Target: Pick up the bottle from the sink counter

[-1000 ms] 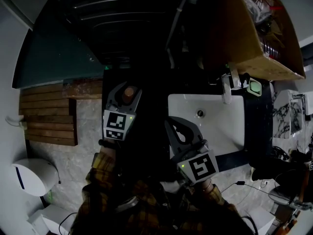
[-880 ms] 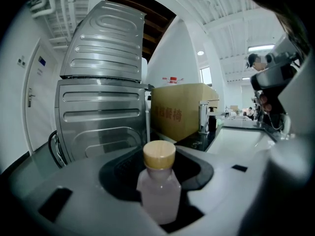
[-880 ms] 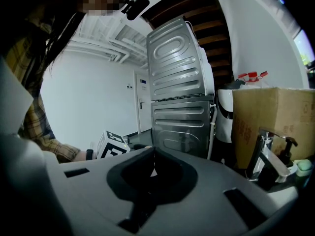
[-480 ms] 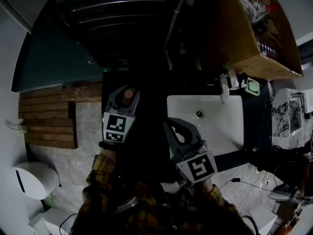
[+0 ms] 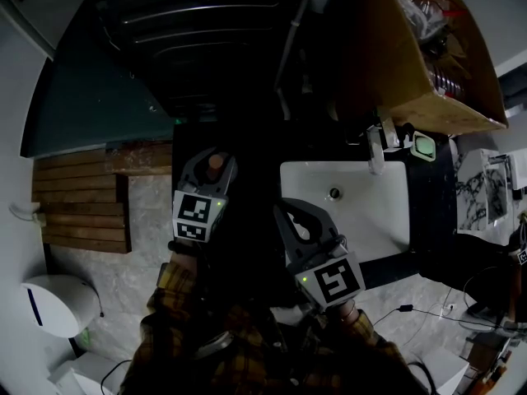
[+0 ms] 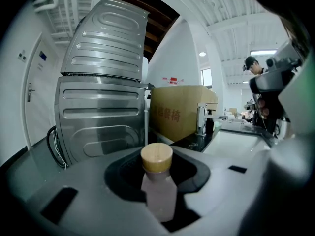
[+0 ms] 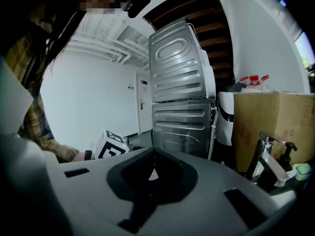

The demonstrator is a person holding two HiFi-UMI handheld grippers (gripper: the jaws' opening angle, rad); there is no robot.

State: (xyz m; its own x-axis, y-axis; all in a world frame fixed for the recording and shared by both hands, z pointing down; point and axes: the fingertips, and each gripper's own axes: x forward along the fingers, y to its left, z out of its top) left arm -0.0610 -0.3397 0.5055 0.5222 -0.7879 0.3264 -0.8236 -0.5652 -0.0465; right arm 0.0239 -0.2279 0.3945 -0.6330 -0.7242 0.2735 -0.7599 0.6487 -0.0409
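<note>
**Left gripper closes on the bottle beside the sink**

The left gripper [image 5: 212, 153] has its jaws partly drawn in, and they have just been closing. The bottle [image 6: 159, 193] stands upright between them, and both jaws meet its pale body just below the round tan cap [image 6: 156, 157]. The jaws hide the bottle's base, so I cannot tell whether it rests on the table. The right gripper [image 5: 290, 212] has its jaws together, with only a thin slit between the tips, and it holds nothing. It hangs just to the right of the left one, near the sink's left rim.

Each gripper carries its marker cube at the rear, the left cube [image 5: 196, 214] and the right cube [image 5: 332, 282]. Plaid sleeves [image 5: 177, 303] run back from both.

In the head view the bottle sits over the dark table [image 5: 430, 220], left of the white sink [image 5: 387, 220]. A chrome faucet [image 5: 377, 151] stands at the sink's far edge. Behind the faucet is a large cardboard box [image 5: 428, 64]. Ribbed steel appliances [image 6: 103, 107], one stacked on the other, rise behind the bottle.
</note>
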